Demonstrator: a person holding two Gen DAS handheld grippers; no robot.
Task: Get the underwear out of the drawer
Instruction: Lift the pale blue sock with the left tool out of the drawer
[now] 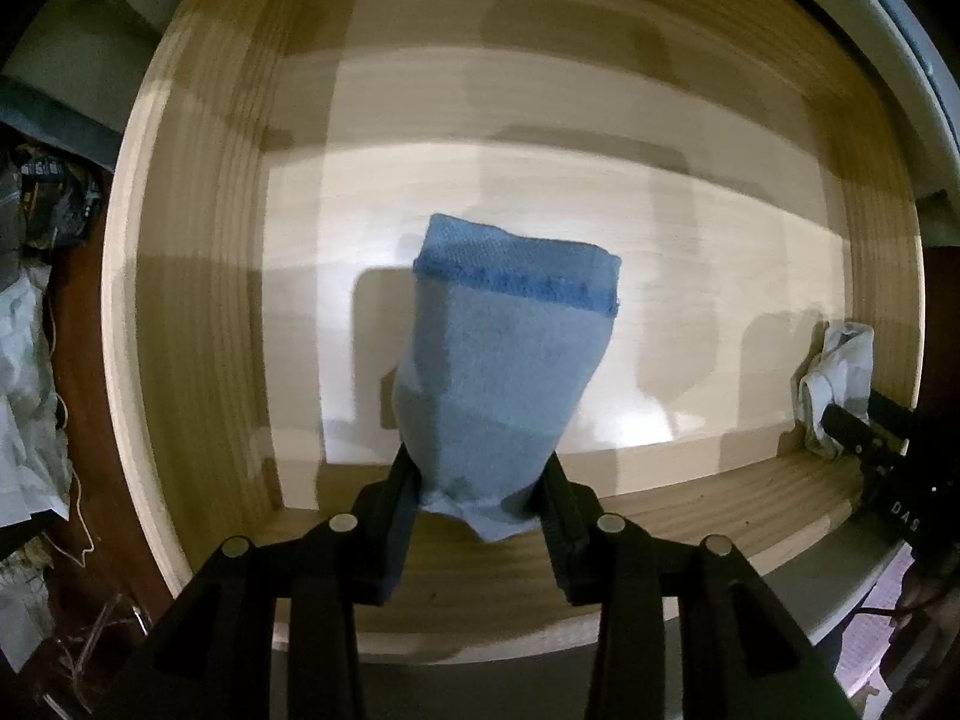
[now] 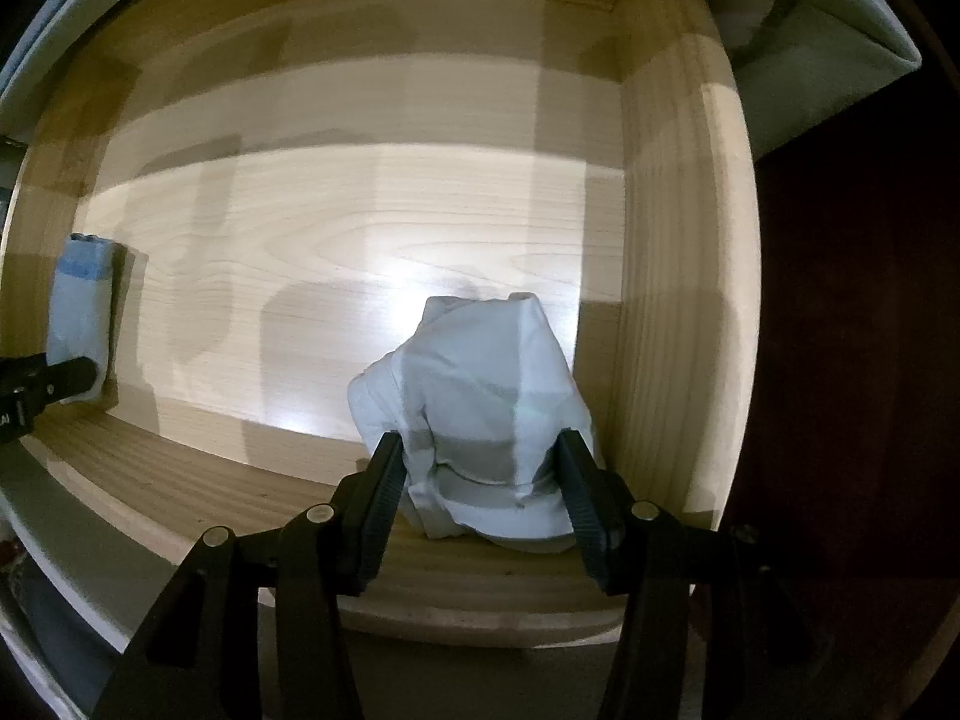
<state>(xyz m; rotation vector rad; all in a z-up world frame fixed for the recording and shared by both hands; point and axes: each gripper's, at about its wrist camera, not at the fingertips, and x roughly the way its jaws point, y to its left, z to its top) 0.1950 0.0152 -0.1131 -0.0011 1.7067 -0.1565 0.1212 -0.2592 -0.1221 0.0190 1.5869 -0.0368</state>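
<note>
Folded underwear (image 1: 498, 360) sat mid-frame in the left wrist view, inside the drawer (image 1: 198, 300), between the left tongs (image 1: 480, 498). Bundled underwear (image 2: 480, 414) sat lower centre-right in the right wrist view, by the drawer's right wall, between the right tongs (image 2: 480, 498). The two pieces lay well apart.
</note>
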